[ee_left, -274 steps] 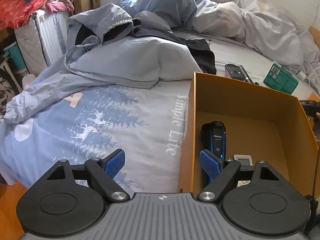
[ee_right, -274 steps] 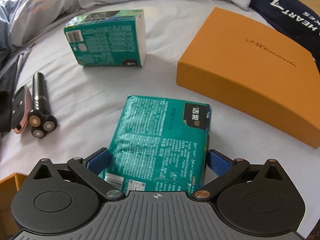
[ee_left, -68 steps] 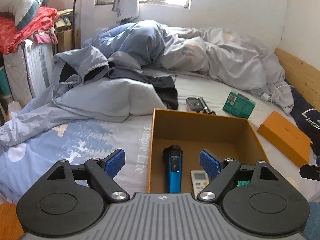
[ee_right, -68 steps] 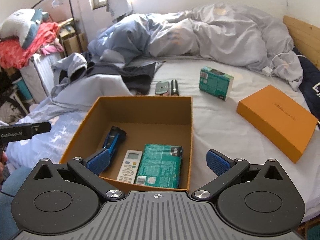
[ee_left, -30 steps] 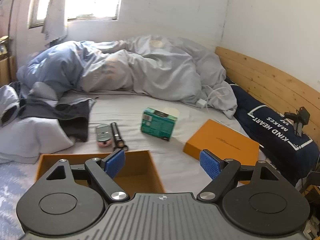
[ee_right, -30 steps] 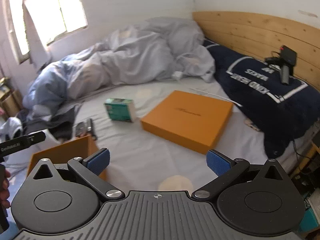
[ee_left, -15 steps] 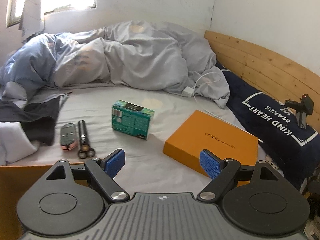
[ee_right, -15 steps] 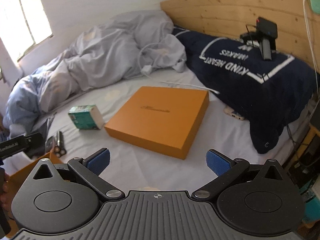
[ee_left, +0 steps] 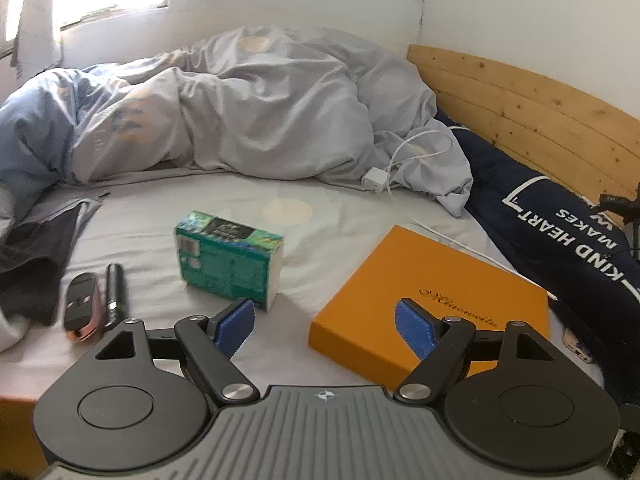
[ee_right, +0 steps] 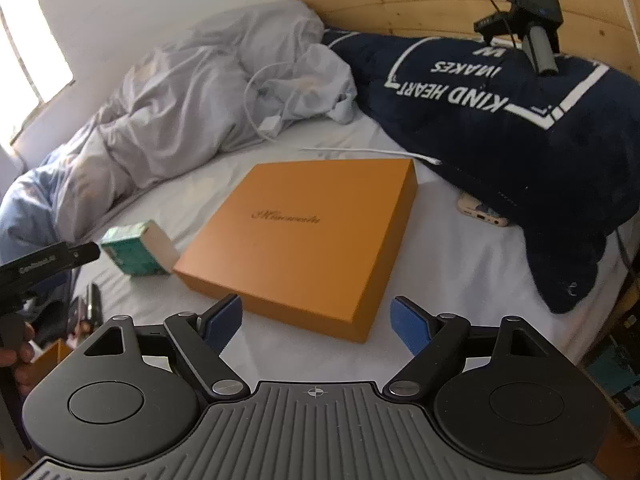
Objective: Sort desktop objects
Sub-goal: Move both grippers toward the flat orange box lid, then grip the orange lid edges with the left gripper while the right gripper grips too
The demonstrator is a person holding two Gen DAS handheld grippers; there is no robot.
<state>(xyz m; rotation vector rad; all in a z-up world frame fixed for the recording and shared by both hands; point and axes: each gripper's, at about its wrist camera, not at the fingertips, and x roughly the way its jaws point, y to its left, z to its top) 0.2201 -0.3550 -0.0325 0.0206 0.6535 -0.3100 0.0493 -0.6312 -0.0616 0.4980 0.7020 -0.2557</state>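
A green tissue pack [ee_left: 228, 259] lies on the bed sheet, also in the right wrist view [ee_right: 138, 254]. Left of it lie a black shaver [ee_left: 115, 295] and a pink-edged case [ee_left: 81, 311]. The flat orange box lid [ee_left: 432, 300] lies to the right, and fills the middle of the right wrist view [ee_right: 308, 236]. A corner of the open orange box [ee_left: 16, 420] shows at the lower left. My left gripper [ee_left: 325, 326] is open and empty above the sheet between pack and lid. My right gripper [ee_right: 316, 322] is open and empty over the lid's near edge.
A crumpled grey duvet [ee_left: 260, 108] covers the far side of the bed. A navy pillow [ee_right: 520, 120] with a small black camera [ee_right: 528, 20] on it lies against the wooden headboard [ee_left: 520, 104]. A white charger and cable [ee_left: 380, 178] and a phone [ee_right: 482, 210] lie on the sheet.
Both grippers have swung right, away from the open box, toward the lid and the tissue pack. Both stay open and empty. The lid now looks closer in both views.
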